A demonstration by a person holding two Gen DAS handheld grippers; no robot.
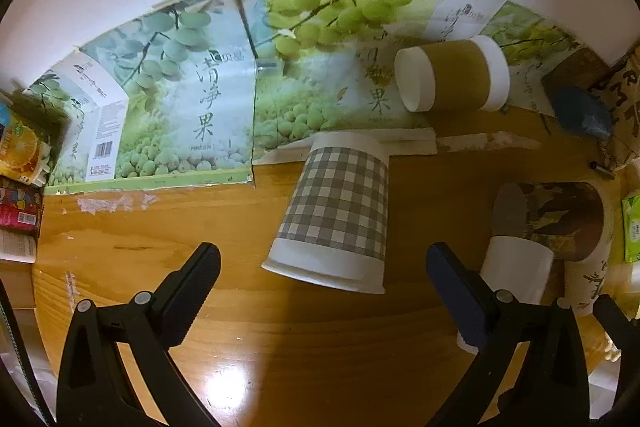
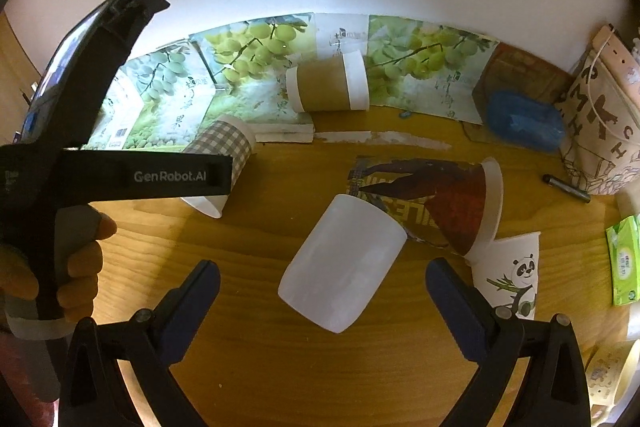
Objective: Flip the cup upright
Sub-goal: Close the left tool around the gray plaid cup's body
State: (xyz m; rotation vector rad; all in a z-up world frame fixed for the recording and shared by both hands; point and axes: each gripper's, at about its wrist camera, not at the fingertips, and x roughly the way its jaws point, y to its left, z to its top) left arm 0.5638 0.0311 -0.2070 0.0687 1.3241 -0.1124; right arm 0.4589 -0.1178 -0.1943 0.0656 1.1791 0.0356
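Both black two-finger grippers hang over the wooden table (image 2: 280, 367) with jaws spread wide and nothing between them. In the left wrist view, the left gripper (image 1: 323, 269) points at a grey-and-white checked paper cup (image 1: 336, 211) lying on its side toward the table's far edge, its white rim facing the camera and its base touching a strip of white card at the foot of the grape-printed cardboard panels (image 1: 188, 107) that line the wall. In the right wrist view, the right gripper (image 2: 323, 285) faces a plain frosted white plastic cup (image 2: 342, 263), also on its side near the middle of the table, closed base toward the camera.

Just behind that white cup lies a large paper cup with a dark brown printed picture (image 2: 436, 203), tipped over with its rim to the right. A white paper cup with a panda drawing (image 2: 512, 275) rests beside it. At the far edge, a brown-sleeved white paper cup (image 2: 328, 87) lies against the panels. A person's hand (image 2: 76, 267) grips the left gripper's handle.
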